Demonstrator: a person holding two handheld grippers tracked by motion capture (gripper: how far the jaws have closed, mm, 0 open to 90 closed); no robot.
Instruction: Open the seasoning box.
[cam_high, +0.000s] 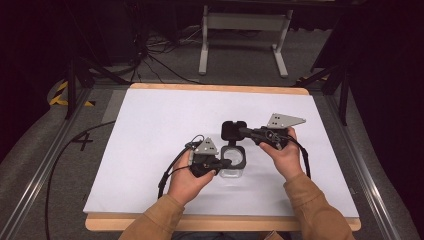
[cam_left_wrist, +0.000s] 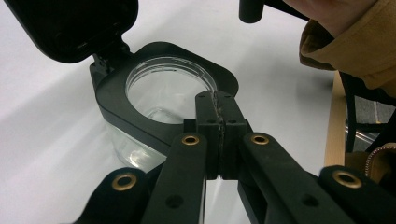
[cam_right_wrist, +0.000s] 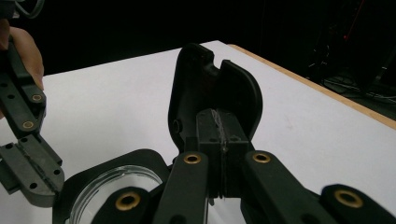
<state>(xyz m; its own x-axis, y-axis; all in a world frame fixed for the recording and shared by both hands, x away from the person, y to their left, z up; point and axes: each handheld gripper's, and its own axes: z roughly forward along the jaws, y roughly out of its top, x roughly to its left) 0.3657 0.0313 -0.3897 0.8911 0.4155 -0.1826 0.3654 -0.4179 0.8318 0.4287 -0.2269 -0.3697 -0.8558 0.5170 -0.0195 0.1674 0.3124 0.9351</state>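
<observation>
I am working a clear container (cam_high: 233, 161) with a black collar and a hinged black lid (cam_high: 234, 130), standing near the middle of the white table (cam_high: 150, 130), between my two hands.

My left gripper (cam_high: 223, 163) is clenched, its jaws pressed together with nothing between them; in the left gripper view the tips rest on or just over the collar's near rim (cam_left_wrist: 159, 133), and I cannot tell whether they press down. My right gripper (cam_high: 243, 131) is also clenched with no thing between its pads; in the right gripper view its closed tips sit right against the raised lid (cam_right_wrist: 210, 88), which stands open and roughly upright on its hinge (cam_left_wrist: 105, 58).

I judge the container to be light and rigid: a thin transparent cup, probably plastic, under a stiff moulded collar. Being empty, it would slide or tip easily on the smooth tabletop, so it wants steadying at the collar while the lid is moved. The clear wall (cam_left_wrist: 128, 147) looks slick and may crack if squeezed. The better holds are the black collar's edge and the lid's free edge, far from the hinge, which looks the weakest part.
</observation>
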